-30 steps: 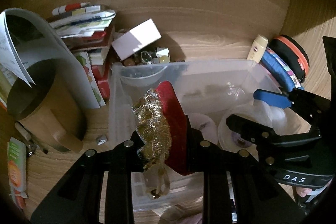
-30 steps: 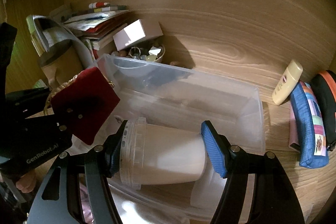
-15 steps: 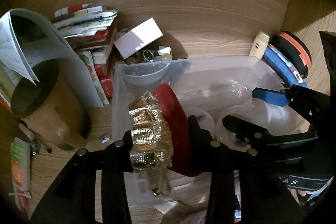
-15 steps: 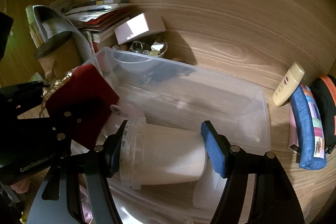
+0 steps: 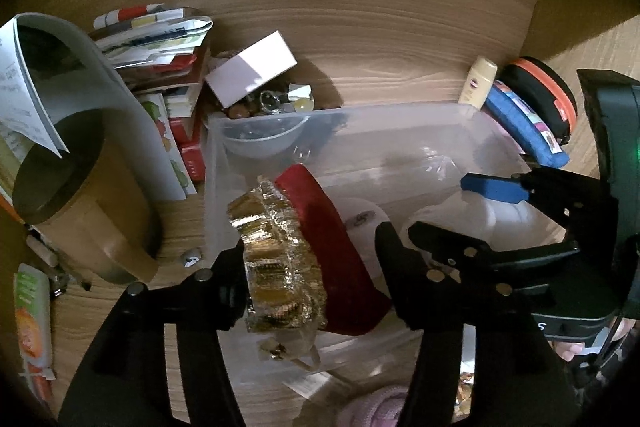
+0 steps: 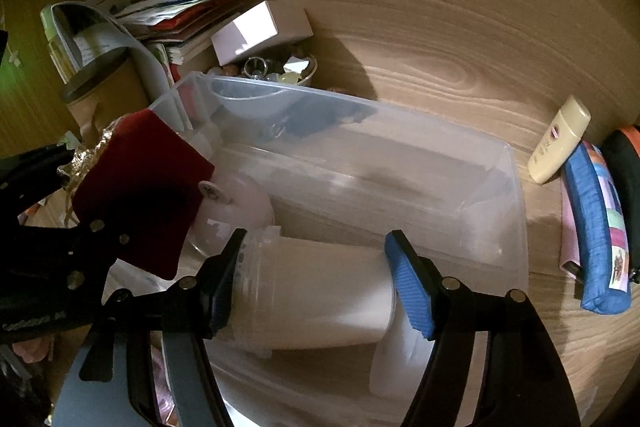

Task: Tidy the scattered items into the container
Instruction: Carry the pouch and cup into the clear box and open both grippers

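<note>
The left gripper (image 5: 312,263) hung over the near left corner of the clear plastic container (image 5: 400,115), with the red and gold box (image 5: 296,259) between its fingers. Its jaws were opening, and a gap showed on the right side of the box, so I judge that the box was being let go there to drop inside the container. A second before, the same jaws were pressed tight on this box; now they stood clearly wider, while the hand itself had not shifted.

The right gripper (image 6: 316,279) held a translucent tub (image 6: 320,291) sideways above the container floor, one pad on the lid end and the blue pad on the base. This grip probably kept the tub steady until the left side finished. It looked the same as one second earlier.

On the bench (image 6: 440,27), a cream bottle (image 6: 560,139) and a blue pouch (image 6: 596,227) lay outside the container.
</note>
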`<state>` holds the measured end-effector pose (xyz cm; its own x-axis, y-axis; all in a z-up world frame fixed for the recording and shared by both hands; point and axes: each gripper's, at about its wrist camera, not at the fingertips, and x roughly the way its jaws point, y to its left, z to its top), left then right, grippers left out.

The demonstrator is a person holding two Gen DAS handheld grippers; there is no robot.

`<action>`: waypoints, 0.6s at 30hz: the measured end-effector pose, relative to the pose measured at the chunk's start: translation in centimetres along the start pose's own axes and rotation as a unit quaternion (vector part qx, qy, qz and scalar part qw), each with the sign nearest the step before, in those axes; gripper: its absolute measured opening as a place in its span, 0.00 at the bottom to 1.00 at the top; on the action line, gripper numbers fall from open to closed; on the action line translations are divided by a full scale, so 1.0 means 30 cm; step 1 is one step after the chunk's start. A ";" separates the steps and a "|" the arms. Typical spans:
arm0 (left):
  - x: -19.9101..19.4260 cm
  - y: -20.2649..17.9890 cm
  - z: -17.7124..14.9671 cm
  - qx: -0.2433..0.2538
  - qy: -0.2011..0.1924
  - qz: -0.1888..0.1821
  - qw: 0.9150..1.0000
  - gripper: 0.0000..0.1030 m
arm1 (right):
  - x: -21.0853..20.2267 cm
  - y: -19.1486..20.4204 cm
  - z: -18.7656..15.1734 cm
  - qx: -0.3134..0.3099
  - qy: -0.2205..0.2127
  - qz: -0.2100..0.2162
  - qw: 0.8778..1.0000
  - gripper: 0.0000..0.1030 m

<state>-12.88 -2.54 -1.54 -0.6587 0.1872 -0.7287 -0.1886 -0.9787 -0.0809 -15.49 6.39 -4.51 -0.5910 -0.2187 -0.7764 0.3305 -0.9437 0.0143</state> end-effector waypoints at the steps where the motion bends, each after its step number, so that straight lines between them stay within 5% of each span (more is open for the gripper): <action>1: 0.000 0.000 0.002 0.000 0.000 -0.001 1.000 0.57 | 0.000 0.000 0.001 0.000 0.000 0.000 1.000 0.65; 8: -0.033 -0.004 0.013 0.014 -0.025 0.024 0.999 0.72 | -0.002 -0.001 0.008 0.002 0.008 0.004 1.000 0.65; 18: -0.057 0.005 0.016 0.004 -0.030 0.024 0.999 0.78 | -0.060 0.010 0.016 -0.013 -0.019 -0.009 1.000 0.65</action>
<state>-12.13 -2.98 0.01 -0.7094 0.1442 -0.6899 -0.1615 -0.9861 -0.0400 -14.69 6.39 -2.80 -0.6253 -0.2109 -0.7513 0.3378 -0.9411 -0.0169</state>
